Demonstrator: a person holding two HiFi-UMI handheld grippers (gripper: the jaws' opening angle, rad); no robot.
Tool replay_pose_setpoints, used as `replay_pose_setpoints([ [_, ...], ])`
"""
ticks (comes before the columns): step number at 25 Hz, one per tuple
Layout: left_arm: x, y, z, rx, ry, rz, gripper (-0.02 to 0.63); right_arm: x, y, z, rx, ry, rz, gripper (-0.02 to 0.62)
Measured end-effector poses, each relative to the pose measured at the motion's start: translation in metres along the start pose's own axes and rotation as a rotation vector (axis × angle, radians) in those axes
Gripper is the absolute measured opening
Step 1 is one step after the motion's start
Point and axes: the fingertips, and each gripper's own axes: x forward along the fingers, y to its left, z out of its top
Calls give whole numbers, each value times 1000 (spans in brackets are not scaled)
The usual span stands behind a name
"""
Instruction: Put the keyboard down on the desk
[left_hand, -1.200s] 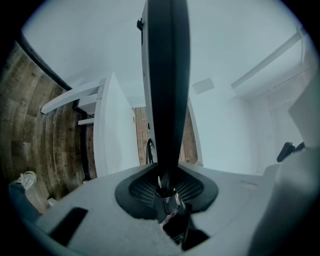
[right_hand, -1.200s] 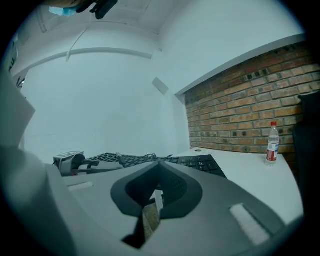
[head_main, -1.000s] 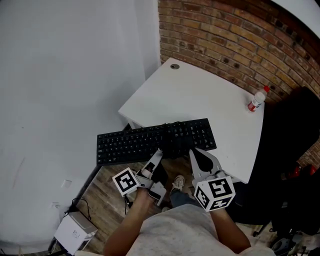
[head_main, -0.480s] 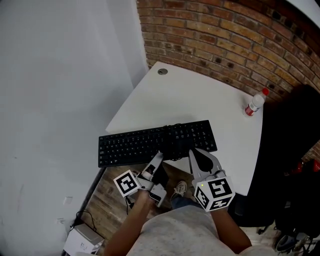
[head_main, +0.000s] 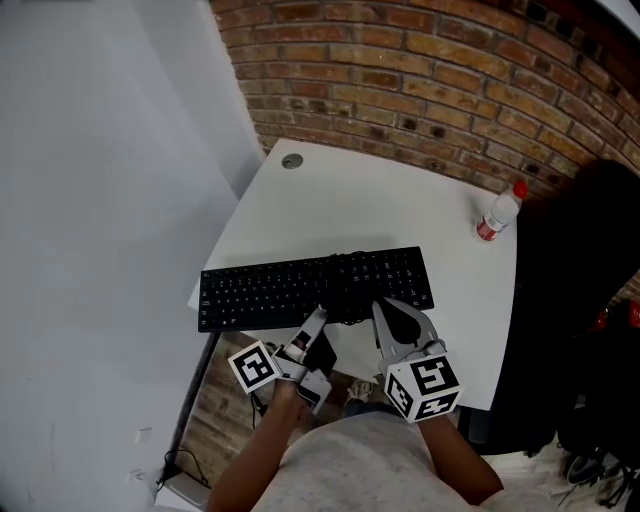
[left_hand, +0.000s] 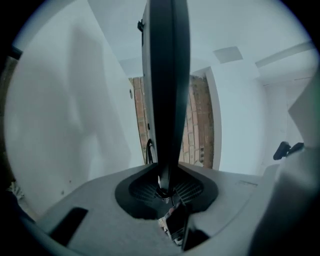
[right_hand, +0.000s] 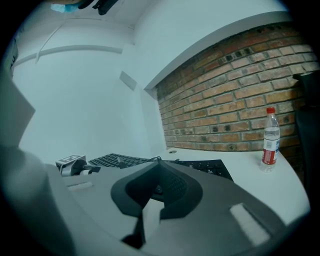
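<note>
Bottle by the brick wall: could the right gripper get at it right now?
Probably not: the right gripper is shut on the keyboard. Nothing stands on the desk between it and the bottle, though.

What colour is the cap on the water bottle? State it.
Red; the cap shows best in the right gripper view.

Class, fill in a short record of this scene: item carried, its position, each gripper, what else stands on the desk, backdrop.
Item carried: black keyboard
Position: over the near part of the white desk, left end past its edge; contact unclear
Left gripper: shut on the keyboard's near edge
Right gripper: jaws together at that edge; grip unclear
Also on desk: plastic bottle, red cap, upright, far right
Backdrop: brick wall
</note>
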Motion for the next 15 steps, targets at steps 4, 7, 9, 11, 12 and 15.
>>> replay_pose_setpoints([
  [4, 32, 8, 5, -13, 59, 5, 80, 13, -25, 5, 22, 10, -36, 9],
  [7, 49, 15, 2, -16, 105, 2, 81, 20, -40, 5, 29, 14, -58, 9],
  [9, 56, 20, 0, -20, 130, 1, 80, 23, -47, 5, 33, 13, -71, 9],
  [11, 60, 25, -2, -26, 150, 9, 80, 23, -50, 5, 42, 15, -85, 9],
  [12, 62, 27, -3, -30, 162, 17, 80, 23, -52, 5, 49, 18, -94, 9],
  [15, 69, 31, -4, -48, 199, 38, 80, 23, -57, 6, 69, 35, -123, 9],
])
